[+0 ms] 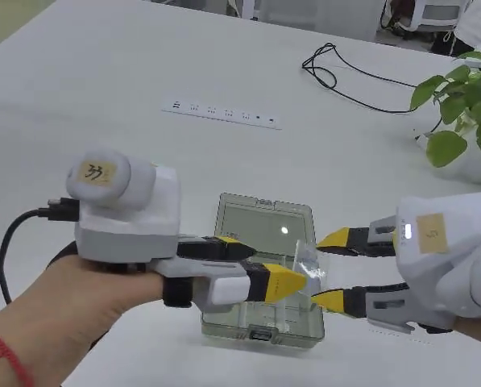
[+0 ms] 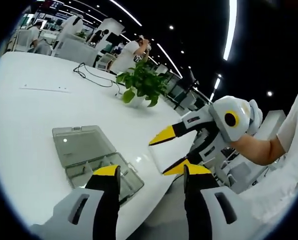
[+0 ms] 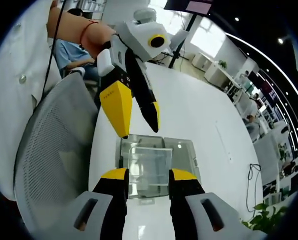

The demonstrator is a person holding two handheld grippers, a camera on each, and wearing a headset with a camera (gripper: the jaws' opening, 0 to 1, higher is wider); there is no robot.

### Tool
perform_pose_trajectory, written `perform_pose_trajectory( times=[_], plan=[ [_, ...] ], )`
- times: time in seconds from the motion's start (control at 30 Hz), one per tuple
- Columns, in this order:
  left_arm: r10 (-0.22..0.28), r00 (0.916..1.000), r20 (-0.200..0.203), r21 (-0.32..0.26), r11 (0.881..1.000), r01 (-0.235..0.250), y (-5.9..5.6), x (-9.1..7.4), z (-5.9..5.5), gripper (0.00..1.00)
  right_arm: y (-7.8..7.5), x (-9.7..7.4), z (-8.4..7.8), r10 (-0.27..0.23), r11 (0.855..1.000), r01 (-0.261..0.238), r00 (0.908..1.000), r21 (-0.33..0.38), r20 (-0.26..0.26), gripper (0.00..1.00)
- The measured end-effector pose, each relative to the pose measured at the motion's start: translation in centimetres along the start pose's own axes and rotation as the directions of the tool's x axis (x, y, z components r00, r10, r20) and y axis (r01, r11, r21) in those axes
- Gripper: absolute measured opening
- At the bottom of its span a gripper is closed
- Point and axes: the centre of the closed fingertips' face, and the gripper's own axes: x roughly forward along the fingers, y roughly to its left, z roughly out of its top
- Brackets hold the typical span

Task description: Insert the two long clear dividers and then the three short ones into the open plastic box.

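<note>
The clear divider [image 3: 149, 162], pinched edgewise in the right gripper [image 3: 149, 174], may flex and miss the slots of the plastic box [image 1: 292, 332], while the left gripper [image 2: 151, 170] gapes empty.

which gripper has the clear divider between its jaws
The right gripper: the clear plastic divider is held between its yellow jaw tips above the open plastic box. The left gripper's jaws stand open, empty.

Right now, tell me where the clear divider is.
Head view, centre-right: the clear divider sits between the jaws of the right hand-held gripper, above the open plastic box.
</note>
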Motion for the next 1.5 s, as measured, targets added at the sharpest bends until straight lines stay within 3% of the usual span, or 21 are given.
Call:
perform_pose_trajectory(
  times=[0.63,1.0,1.5],
  plan=[
    [-0.062,0.9980,-0.013,-0.101,0.993,0.060,-1.3,0.9,-0.6,0.22,0.5,-0.1,2.4,0.000,0.998,0.002,0.9996,-0.066,0.027,0.33],
    [-0.076,0.9971,-0.005,-0.141,0.987,0.074,-1.3,0.7,-0.8,0.06,0.8,-0.2,2.7,0.003,0.996,-0.001,0.9997,-0.084,0.025,0.33],
    [-0.110,0.9938,0.018,-0.190,0.975,0.111,-1.8,0.6,-0.7,0.00,0.8,-0.4,2.9,-0.001,0.994,0.003,0.9998,-0.111,0.018,0.33]
  ],
)
